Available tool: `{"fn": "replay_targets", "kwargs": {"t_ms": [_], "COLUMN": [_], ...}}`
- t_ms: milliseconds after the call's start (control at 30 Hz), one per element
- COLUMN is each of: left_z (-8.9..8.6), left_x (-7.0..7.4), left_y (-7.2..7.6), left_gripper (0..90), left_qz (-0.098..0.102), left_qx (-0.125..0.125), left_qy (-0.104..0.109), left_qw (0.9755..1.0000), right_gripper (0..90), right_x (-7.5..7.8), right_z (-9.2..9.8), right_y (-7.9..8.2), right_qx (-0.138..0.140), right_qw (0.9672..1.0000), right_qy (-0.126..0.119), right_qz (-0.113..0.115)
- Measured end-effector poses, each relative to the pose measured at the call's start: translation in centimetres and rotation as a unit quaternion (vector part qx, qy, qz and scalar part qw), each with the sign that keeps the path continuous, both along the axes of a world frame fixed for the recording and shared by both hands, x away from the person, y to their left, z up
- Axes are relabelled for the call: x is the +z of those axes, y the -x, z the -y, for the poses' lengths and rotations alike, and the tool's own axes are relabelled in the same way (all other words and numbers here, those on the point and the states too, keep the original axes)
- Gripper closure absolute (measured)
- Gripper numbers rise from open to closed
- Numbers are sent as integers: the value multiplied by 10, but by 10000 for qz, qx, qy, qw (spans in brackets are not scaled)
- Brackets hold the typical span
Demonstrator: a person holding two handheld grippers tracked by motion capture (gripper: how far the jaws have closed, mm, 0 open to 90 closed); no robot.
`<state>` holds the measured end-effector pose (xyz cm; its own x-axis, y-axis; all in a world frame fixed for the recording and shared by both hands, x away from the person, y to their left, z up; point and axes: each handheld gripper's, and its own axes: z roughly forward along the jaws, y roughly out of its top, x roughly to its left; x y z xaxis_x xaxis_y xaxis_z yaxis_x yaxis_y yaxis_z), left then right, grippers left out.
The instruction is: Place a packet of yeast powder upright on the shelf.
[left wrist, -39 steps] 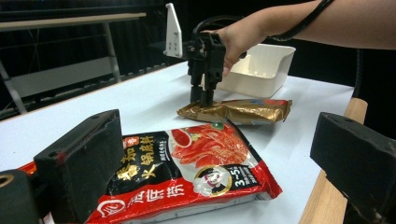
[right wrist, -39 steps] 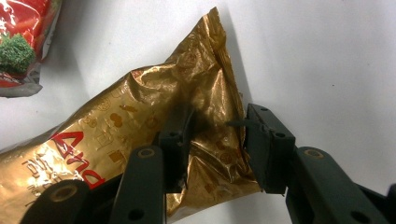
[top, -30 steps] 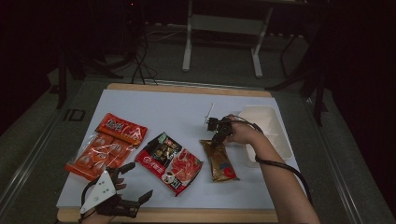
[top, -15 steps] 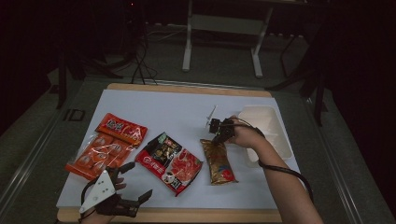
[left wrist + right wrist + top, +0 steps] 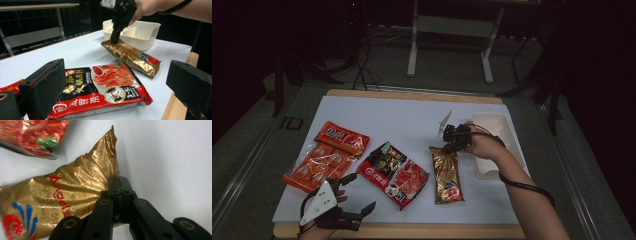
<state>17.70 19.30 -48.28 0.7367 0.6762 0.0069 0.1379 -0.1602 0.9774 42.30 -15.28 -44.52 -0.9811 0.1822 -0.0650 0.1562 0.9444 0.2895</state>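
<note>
A gold foil packet (image 5: 447, 175) lies right of centre on the white table top. My right gripper (image 5: 451, 145) is shut on its crimped far end (image 5: 110, 170), which is lifted a little off the table while the rest rests on it (image 5: 132, 53). From the left gripper view, the right gripper (image 5: 115, 37) points straight down onto that end. My left gripper (image 5: 360, 192) stays open near the table's front edge, its wide-apart jaws framing a red-and-black sauce packet (image 5: 100, 87).
The red-and-black packet (image 5: 394, 172) lies at the centre. An orange snack packet (image 5: 324, 155) lies at the left. A white divided tray (image 5: 494, 145) stands just right of the right hand. The table's wooden front edge (image 5: 412, 231) runs close to the left gripper.
The right hand has risen slightly and drifted toward the tray, taking the gold packet's far end up with it. The left gripper has kept still.
</note>
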Motion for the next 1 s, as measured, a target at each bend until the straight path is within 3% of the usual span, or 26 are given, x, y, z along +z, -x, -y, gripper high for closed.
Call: {"fn": "replay_targets", "kwargs": {"t_ms": [400, 600, 767, 833, 1000], "left_z": [3, 3, 3, 4, 5], "left_x": [-1, -1, -1, -2, -3], "left_y": [-1, 0, 0, -1, -1], "left_gripper": [33, 33, 33, 33, 33], "left_qz": [-41, -46, -30, -58, -63], "left_qx": [-37, -45, -41, -57, -69], "left_qy": [-40, -37, -40, -63, -76], "left_qw": [10000, 10000, 10000, 9999, 9999], "right_gripper": [900, 900, 900, 900, 900], "right_x": [36, 54, 67, 80, 95], "right_z": [3, 3, 6, 9, 11], "right_y": [21, 36, 47, 55, 60], "right_qx": [273, 472, 644, 706, 744], "right_qw": [9990, 9979, 9959, 9944, 9926], "right_qy": [-240, -248, -360, -439, -479], "right_qz": [250, 372, 518, 652, 826]}}
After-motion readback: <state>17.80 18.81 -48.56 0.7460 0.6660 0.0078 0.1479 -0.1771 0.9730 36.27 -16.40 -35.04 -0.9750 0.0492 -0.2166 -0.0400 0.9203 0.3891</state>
